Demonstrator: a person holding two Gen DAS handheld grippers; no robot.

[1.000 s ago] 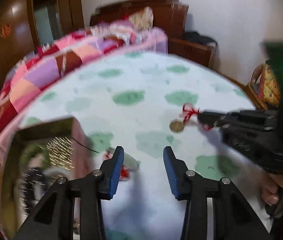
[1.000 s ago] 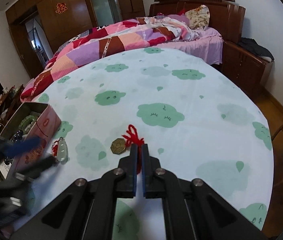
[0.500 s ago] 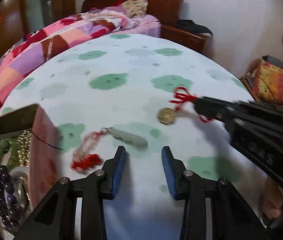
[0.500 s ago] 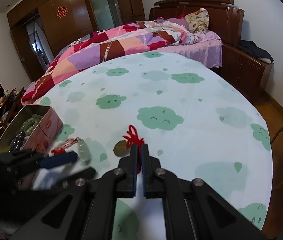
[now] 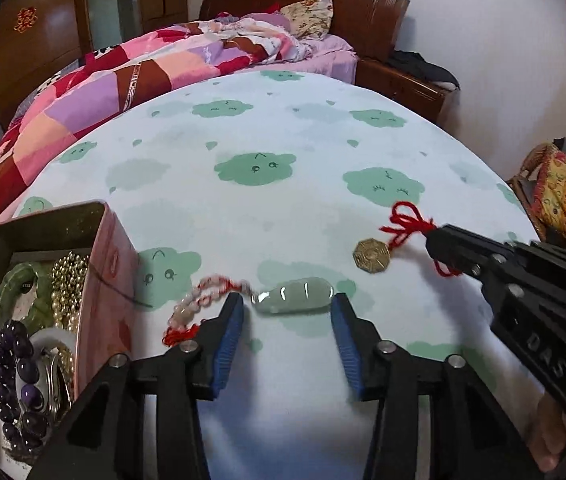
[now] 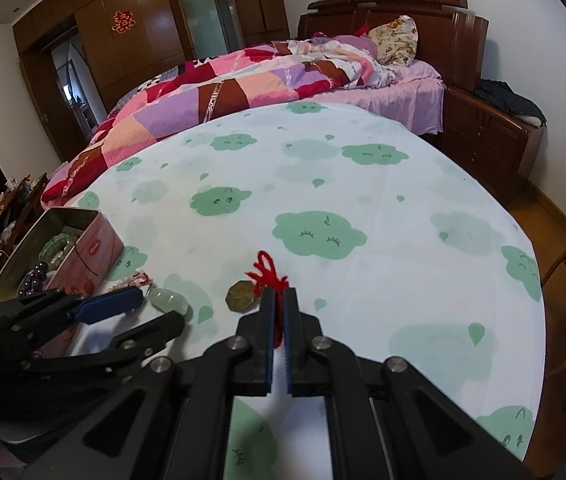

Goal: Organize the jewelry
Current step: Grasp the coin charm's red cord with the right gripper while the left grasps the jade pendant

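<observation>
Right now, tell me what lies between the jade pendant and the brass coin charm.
Only bare cloud-print tablecloth separates the jade pendant from the brass coin charm; the left wrist view shows that gap clearly.

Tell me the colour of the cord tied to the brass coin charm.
Red cord, clearest in the left wrist view, tied to the octagonal brass coin charm.
</observation>
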